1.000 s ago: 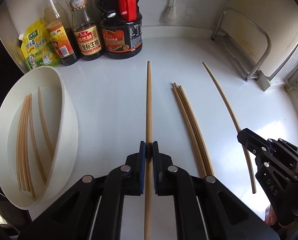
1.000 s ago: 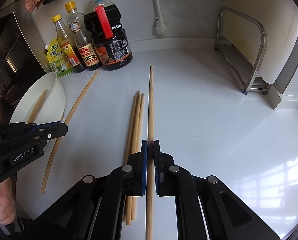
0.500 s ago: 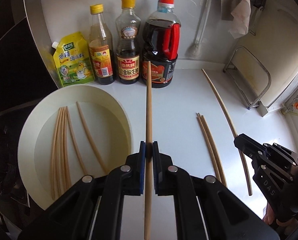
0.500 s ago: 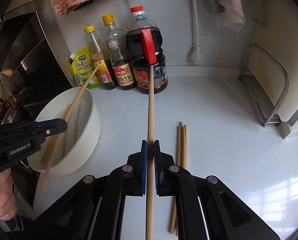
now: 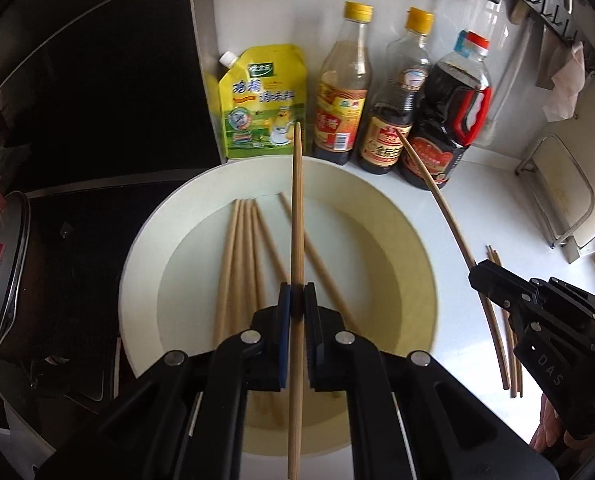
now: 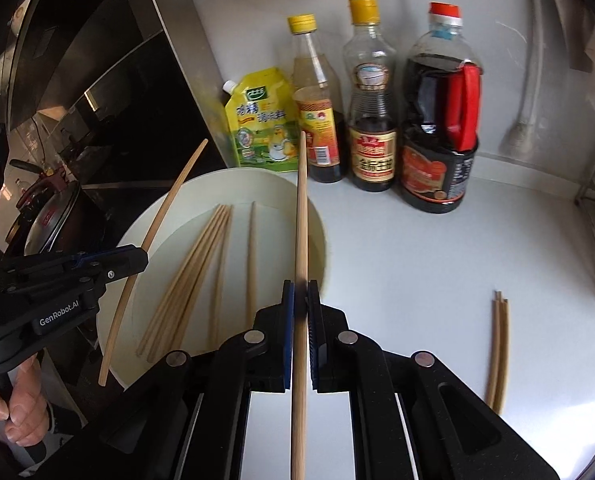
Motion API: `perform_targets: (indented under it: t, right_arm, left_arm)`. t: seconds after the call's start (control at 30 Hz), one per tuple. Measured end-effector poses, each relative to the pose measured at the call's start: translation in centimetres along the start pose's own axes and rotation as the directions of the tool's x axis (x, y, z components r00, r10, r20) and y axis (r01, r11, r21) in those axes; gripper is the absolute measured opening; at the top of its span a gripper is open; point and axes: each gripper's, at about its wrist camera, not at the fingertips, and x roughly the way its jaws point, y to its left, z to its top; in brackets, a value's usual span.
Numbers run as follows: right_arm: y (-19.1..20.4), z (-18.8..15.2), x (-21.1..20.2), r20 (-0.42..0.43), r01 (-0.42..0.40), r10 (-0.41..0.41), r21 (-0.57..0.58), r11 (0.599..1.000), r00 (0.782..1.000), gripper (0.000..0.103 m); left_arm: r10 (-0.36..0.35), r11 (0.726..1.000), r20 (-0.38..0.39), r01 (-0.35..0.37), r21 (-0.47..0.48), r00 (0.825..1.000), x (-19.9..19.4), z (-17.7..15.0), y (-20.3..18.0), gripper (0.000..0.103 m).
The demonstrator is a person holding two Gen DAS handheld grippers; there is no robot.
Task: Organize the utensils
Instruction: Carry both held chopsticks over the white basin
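Note:
My left gripper (image 5: pixel 296 300) is shut on a wooden chopstick (image 5: pixel 296 216) and holds it above a white bowl (image 5: pixel 413 240) that has several chopsticks (image 5: pixel 237 248) lying in it. My right gripper (image 6: pixel 300 292) is shut on another chopstick (image 6: pixel 302 208), held over the bowl's right rim (image 6: pixel 317 216). The right gripper (image 5: pixel 473 276) and its chopstick (image 5: pixel 437 196) also show at the right of the left wrist view; the left gripper (image 6: pixel 145 258) shows at the left of the right wrist view. A few loose chopsticks (image 6: pixel 499 348) lie on the white counter.
A yellow seasoning pouch (image 5: pixel 263 100) and three sauce bottles (image 5: pixel 393 92) stand against the back wall behind the bowl. A dark stove with a pot (image 5: pixel 1 276) lies left of the bowl. A metal rack (image 5: pixel 557 200) stands at the far right.
Both grippers lifted their chopsticks off the counter and carried them left, from beside the loose chopsticks to above the white bowl. Both stayed shut.

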Motion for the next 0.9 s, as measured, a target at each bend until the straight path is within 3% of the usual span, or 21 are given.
perform_targets:
  t: [0.23, 0.43, 0.9]
  right_arm:
    - [4.9, 1.7, 4.7, -0.065, -0.048, 0.044, -0.06, 0.997, 0.997, 0.006]
    - [7.2, 2.4, 8.6, -0.135, -0.064, 0.056, -0.06, 0.996, 0.989, 0.006]
    - [5.7, 1.3, 11.5, -0.226, -0.012, 0.008, -0.013, 1.0, 0.974, 0.006]
  left_arm:
    - [0.013, 0.999, -0.051, -0.016, -0.04, 0.999, 3.2, -0.4, 4.6, 0.007]
    - [-0.007, 0.999, -0.087, 0.003, -0.043, 0.996, 5.8, -0.3, 6.1, 0.007]
    - [-0.048, 0.997, -0.164, 0.039, -0.061, 0.985, 9.8, -0.1, 6.1, 0.008]
